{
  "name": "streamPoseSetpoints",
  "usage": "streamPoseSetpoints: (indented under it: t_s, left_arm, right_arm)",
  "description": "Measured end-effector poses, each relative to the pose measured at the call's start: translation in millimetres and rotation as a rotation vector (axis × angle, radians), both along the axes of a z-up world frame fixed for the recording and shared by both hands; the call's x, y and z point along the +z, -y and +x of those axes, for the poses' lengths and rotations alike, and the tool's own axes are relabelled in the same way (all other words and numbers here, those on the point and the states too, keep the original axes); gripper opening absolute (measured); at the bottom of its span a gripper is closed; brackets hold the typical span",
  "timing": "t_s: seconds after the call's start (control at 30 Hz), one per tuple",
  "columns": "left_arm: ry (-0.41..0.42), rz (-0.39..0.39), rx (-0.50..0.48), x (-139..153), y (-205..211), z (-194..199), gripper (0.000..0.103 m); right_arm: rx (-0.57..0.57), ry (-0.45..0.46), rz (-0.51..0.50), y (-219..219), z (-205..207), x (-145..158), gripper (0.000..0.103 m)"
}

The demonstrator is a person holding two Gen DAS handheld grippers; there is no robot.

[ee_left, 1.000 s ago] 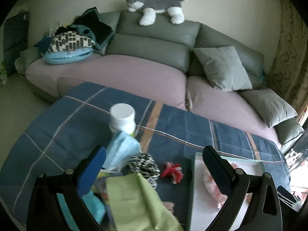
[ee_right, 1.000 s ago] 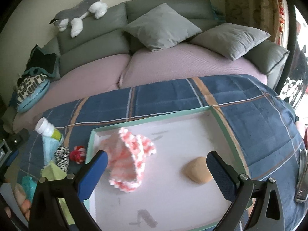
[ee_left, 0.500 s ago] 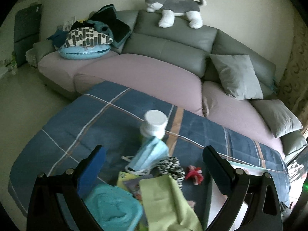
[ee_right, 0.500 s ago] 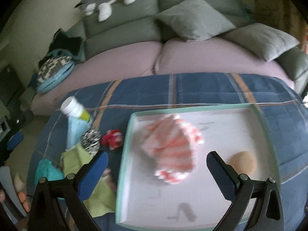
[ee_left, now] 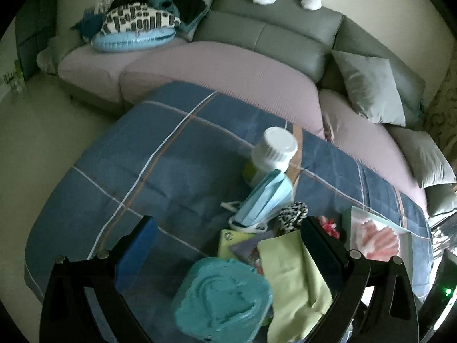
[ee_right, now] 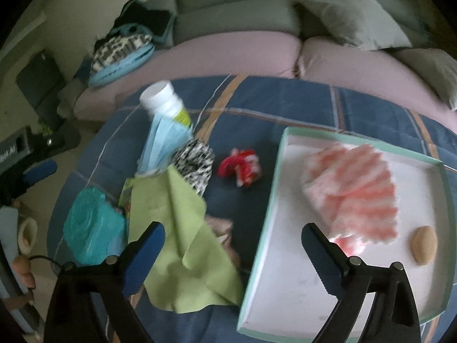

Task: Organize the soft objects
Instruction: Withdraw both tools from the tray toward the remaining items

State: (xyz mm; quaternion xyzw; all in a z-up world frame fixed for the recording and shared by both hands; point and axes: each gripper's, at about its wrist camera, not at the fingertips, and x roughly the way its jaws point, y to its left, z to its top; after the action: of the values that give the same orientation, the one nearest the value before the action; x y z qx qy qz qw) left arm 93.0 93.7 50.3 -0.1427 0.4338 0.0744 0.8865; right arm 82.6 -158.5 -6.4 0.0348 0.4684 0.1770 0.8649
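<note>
A white tray [ee_right: 294, 283] with a mint rim holds a pink-and-white knitted cloth [ee_right: 354, 183] and a tan sponge [ee_right: 424, 244]. Left of it on the blue plaid table lie a green cloth [ee_right: 182, 237], a black-and-white scrunchie [ee_right: 195, 163], a red-and-white scrunchie [ee_right: 241, 167] and a light blue face mask [ee_right: 162, 145]. My right gripper [ee_right: 232, 250] is open and empty, above the green cloth and the tray's left rim. My left gripper [ee_left: 228, 245] is open and empty, above the teal wipes pack [ee_left: 222, 297], green cloth [ee_left: 294, 274] and mask [ee_left: 264, 200].
A white-capped bottle [ee_left: 272, 151] stands behind the mask; it also shows in the right wrist view [ee_right: 167, 103]. A grey and pink sofa [ee_left: 228, 65] with cushions and a plush dog runs behind the table. Bare floor [ee_left: 57, 131] lies to the left.
Both grippers have swung left and pulled back. The right view now takes in the pile of soft things left of the tray; the left view shows more table and floor. Both stayed open.
</note>
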Motion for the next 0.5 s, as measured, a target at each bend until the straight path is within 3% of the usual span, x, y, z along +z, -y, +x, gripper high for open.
streamPoseSetpoints:
  t_s: [0.17,0.4,0.5]
  left_arm:
    - [-0.046,0.023,-0.022,-4.2,-10.5,3.0,0.100]
    - [-0.082,-0.005,-0.056,-13.9,-15.2,0.1,0.100]
    - [-0.085,-0.019,-0.062,-16.3,-16.2,0.3,0.100]
  right_arm:
    - [0.061,-0.045,0.016,-14.9,-3.8,-12.3,0.085]
    - [0.116,-0.093,0.006,-32.5,-7.7,-26.5,0.074]
    - [0.122,-0.102,0.002,-34.1,-7.7,-26.9,0.073]
